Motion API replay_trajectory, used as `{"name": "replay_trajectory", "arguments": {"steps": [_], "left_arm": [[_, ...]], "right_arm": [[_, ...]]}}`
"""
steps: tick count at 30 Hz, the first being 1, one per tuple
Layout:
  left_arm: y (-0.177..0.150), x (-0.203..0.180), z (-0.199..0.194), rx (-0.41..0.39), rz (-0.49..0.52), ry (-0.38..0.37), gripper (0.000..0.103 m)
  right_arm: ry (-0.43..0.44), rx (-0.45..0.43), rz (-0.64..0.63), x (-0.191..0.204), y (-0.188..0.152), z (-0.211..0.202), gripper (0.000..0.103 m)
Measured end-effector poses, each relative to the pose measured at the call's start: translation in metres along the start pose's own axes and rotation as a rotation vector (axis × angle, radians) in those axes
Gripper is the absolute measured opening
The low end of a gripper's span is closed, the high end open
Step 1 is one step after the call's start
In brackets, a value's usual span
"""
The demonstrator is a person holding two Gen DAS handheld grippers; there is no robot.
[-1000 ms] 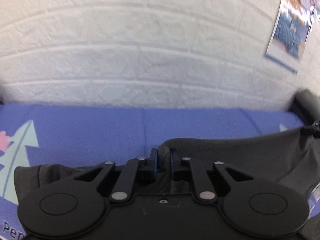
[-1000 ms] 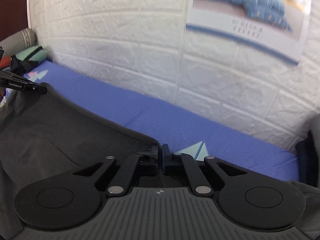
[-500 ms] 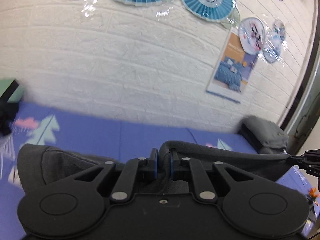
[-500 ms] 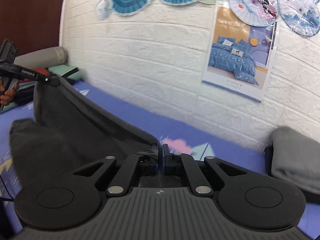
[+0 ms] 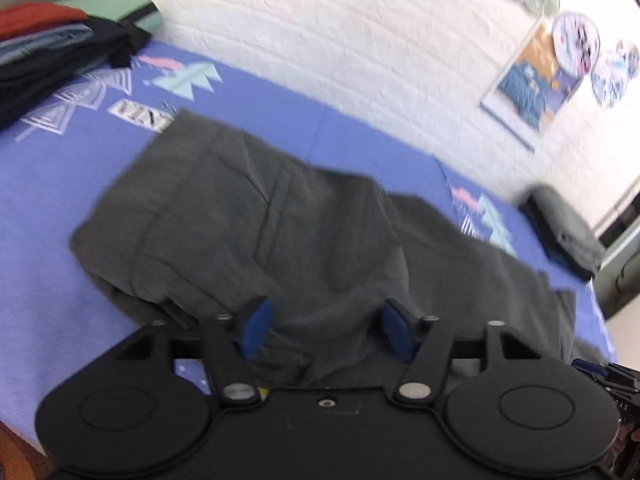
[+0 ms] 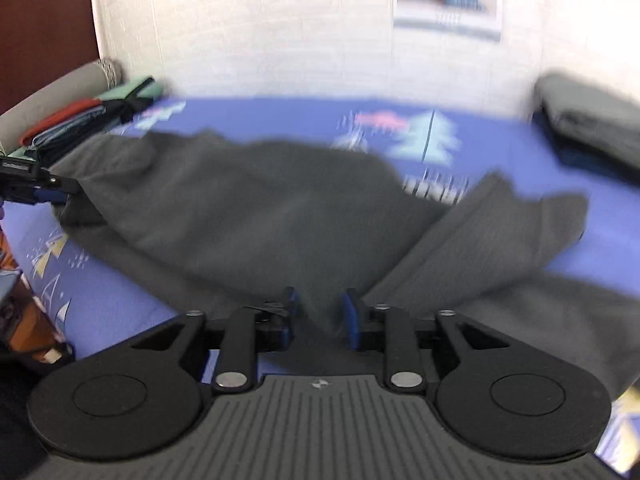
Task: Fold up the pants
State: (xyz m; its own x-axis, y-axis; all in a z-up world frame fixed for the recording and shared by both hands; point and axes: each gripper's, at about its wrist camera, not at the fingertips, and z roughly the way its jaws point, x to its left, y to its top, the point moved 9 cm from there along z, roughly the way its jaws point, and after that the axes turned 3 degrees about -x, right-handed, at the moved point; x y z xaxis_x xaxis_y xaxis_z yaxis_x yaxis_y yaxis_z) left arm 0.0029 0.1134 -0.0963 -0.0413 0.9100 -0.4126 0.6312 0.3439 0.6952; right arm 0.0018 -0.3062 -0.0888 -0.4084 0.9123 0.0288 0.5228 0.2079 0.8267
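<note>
Dark grey pants [image 5: 304, 232] lie spread on the blue patterned sheet [image 5: 52, 200], waistband to the left and legs running right. My left gripper [image 5: 324, 328] is open, its blue pads wide apart just above the near edge of the cloth, holding nothing. In the right wrist view the pants [image 6: 248, 216] lie across the sheet with one leg [image 6: 500, 236] bent to the right. My right gripper [image 6: 318, 314] is open, its pads apart over the near edge of the cloth. The left gripper shows at the far left of the right wrist view [image 6: 36, 190].
A stack of folded clothes [image 5: 52, 52] sits at the left end of the bed by the white brick wall [image 5: 340, 40]. A folded grey garment [image 5: 568, 232] lies at the right end. Posters and fans hang on the wall.
Both grippers were shut on the pants' edge and held it up in the air. Now both have opened and let go, and the pants lie flat on the sheet.
</note>
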Motion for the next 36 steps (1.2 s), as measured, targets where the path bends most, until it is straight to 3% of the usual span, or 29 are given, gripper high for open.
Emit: {"name": "replay_trajectory", "arguments": {"steps": [2,6,9,12,14,20,21,22,23,24,25,30,32,34,36], "left_arm": [[0.006,-0.001,-0.01,-0.017,-0.001,-0.011,0.103],[0.026,0.008,-0.033,-0.099,-0.046,0.0,0.103],[0.042,0.025,-0.034,-0.17,-0.025,0.148,0.103],[0.047,0.035,-0.016,-0.159,0.023,0.259,0.103],[0.045,0.048,-0.002,-0.127,-0.003,0.321,0.103],[0.028,0.076,0.019,-0.042,-0.047,0.331,0.103],[0.026,0.08,0.021,-0.026,-0.044,0.326,0.074],[0.023,0.084,0.022,-0.015,-0.044,0.326,0.058],[0.022,0.087,0.021,-0.014,-0.05,0.319,0.032],[0.023,0.089,0.022,-0.012,-0.065,0.301,0.004],[0.025,0.09,0.02,-0.01,-0.082,0.281,0.0],[0.036,0.089,0.021,-0.002,-0.069,0.28,0.0],[0.039,0.089,0.02,-0.004,-0.06,0.28,0.0],[0.039,0.089,0.021,-0.003,-0.067,0.277,0.0],[0.039,0.09,0.022,0.002,-0.077,0.274,0.0]], "right_arm": [[-0.047,-0.025,-0.017,-0.006,0.009,-0.004,0.074],[-0.129,-0.057,0.011,-0.025,0.024,-0.001,0.079],[-0.219,-0.065,0.086,-0.051,0.032,0.014,0.085],[-0.287,-0.068,0.138,-0.067,0.041,0.042,0.085],[-0.329,-0.073,0.162,-0.076,0.05,0.063,0.085],[-0.46,-0.002,0.269,-0.111,0.051,0.124,0.085],[-0.482,0.023,0.275,-0.115,0.047,0.131,0.085],[-0.504,0.044,0.275,-0.12,0.042,0.137,0.084],[-0.517,0.05,0.272,-0.123,0.038,0.139,0.074],[-0.518,0.031,0.282,-0.126,0.037,0.136,0.017],[-0.51,0.001,0.319,-0.129,0.039,0.129,0.009],[-0.538,-0.264,0.424,-0.131,0.067,0.033,0.007],[-0.592,-0.335,0.44,-0.133,0.059,-0.02,0.007],[-0.67,-0.345,0.447,-0.139,0.035,-0.059,0.006],[-0.73,-0.296,0.52,-0.15,-0.004,-0.081,0.004]]}}
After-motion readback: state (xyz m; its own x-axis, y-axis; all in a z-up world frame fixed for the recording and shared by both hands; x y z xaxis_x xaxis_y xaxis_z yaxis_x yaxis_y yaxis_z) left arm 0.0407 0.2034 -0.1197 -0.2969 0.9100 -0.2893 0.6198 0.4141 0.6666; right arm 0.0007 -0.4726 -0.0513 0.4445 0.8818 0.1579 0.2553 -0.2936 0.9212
